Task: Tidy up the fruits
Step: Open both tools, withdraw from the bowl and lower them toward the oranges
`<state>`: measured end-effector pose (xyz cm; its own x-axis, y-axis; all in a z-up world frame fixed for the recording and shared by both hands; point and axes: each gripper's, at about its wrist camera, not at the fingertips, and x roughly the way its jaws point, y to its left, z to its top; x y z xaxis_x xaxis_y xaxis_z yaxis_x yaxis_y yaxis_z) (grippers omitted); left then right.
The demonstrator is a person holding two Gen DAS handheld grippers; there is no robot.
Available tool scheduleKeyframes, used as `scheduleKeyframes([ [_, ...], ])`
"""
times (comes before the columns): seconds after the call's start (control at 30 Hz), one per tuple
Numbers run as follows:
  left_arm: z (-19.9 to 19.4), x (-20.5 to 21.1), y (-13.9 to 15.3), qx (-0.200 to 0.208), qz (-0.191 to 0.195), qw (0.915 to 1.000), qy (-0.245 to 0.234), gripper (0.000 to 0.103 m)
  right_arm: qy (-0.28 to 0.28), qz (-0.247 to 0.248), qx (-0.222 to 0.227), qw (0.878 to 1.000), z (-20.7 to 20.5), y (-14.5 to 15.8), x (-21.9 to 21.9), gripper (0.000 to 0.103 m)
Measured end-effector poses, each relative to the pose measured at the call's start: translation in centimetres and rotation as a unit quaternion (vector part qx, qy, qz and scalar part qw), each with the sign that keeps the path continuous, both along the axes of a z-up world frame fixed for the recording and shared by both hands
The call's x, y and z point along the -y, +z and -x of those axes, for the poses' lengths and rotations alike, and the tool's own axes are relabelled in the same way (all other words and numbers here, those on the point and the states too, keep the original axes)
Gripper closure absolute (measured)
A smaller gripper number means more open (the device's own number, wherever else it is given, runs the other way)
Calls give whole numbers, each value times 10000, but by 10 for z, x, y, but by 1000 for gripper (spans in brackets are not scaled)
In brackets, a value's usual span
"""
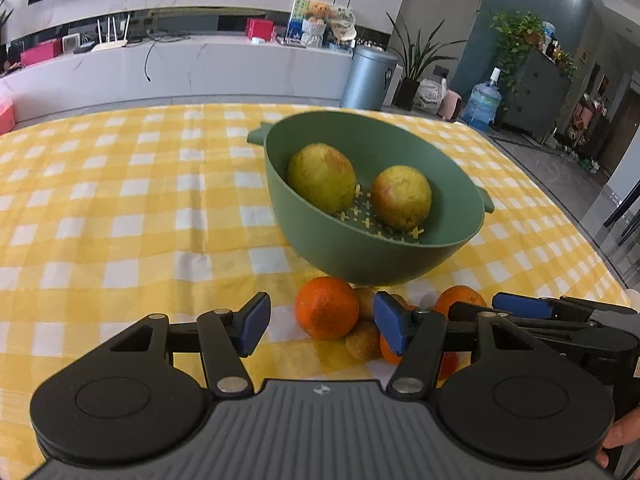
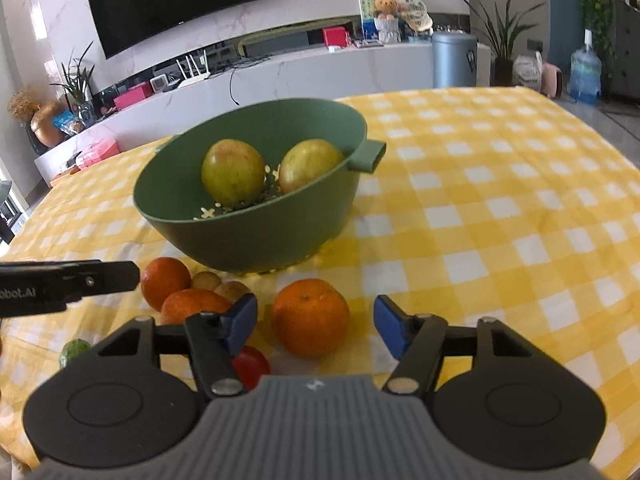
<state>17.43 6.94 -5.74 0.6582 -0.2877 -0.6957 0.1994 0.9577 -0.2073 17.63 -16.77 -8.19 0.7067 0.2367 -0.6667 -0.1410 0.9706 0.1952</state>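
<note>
Orange point(image 2: 310, 316) on the tabletop point(image 2: 500, 200), lower centre, between the spread jaws of the right hand-held gripper point(image 2: 316, 326) — nothing gripped. Left hand-held gripper point(image 1: 320, 326) likewise released. Risk — orange rolling off, or a jaw knocking the green bowl point(image 2: 256, 236) behind.

Open left tongs point(image 1: 320, 326) before orange point(image 1: 326, 308), green colander point(image 1: 360, 256) behind
</note>
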Motion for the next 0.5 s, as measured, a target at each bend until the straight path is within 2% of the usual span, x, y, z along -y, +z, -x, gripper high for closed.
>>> scheduleKeyframes([
  [0.5,-16,1,-19,-335,318,9989,65,42,-94,-433,-324,9985,-15,-10,8,48],
])
